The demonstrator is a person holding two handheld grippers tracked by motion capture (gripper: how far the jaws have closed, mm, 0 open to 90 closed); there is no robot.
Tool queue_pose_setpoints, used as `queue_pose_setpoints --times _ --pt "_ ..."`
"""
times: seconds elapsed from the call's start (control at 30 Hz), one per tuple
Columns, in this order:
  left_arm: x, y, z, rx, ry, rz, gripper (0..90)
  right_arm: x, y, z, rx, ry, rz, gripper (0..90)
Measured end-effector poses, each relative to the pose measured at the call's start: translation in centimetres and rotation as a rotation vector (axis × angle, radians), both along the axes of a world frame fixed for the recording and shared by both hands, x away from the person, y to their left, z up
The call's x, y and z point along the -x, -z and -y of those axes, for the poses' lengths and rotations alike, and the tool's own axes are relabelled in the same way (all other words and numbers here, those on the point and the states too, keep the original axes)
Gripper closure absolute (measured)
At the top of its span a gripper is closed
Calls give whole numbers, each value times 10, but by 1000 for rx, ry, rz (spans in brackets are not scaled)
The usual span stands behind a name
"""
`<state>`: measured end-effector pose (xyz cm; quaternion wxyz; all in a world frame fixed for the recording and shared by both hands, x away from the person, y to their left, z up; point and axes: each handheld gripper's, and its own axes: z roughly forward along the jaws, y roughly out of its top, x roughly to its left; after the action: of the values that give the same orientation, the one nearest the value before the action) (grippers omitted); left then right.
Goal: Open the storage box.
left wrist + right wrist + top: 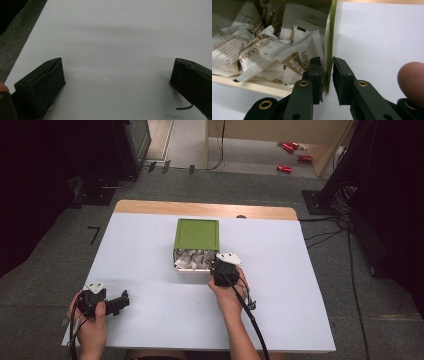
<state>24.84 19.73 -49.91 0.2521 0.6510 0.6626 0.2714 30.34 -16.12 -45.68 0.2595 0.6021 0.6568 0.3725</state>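
- Green on its top and cream along its edges, the box (pixel 196 243) lay on its side near the middle of the white table (pixel 150 270), its open mouth facing me.
- White and brown paper sachets (pixel 259 50) filled that mouth in a loose heap; I could read "HongMian" on some of them.
- My right gripper (pixel 327 72) was at the box's right front corner, near the lower right of the opening in the high view.
- Its jaws straddled the box's thin right side wall (pixel 329 45): one jaw inside, against the sachets, the other outside over the bare table.
- The jaws had drawn in close around that wall and appeared clenched on it, though I could not tell how firmly the pads pressed.
- My right hand (pixel 227 292) held that gripper from behind, and its black cable (pixel 250 312) trailed back toward me across the table.
- My left gripper (pixel 124 299) sat well apart from the box, near the table's front left corner, held in my left hand (pixel 92 320).
- Its jaws stood wide apart, released, with only bare white table between them.
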Motion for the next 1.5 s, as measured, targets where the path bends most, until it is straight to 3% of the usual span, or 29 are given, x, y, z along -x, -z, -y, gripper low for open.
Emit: queue_pose_setpoints --times 0.2,0.53,0.77,1.07,1.2,1.5 --pt "0 0 0 0 0 0 0 3 0 1 -5 -4 -5 787" --pt "0 0 0 -1 0 0 0 -6 4 -3 12 15 -21 774" --pt "0 0 0 0 0 0 0 0 2 -1 15 -1 -38 777" --pt "0 0 0 -1 1 -1 0 18 7 1 -22 -12 -62 763" --pt "0 0 0 -1 0 0 0 22 9 3 -58 -15 -28 749" --pt "0 0 0 -2 1 0 0 28 1 7 -69 -26 38 774"
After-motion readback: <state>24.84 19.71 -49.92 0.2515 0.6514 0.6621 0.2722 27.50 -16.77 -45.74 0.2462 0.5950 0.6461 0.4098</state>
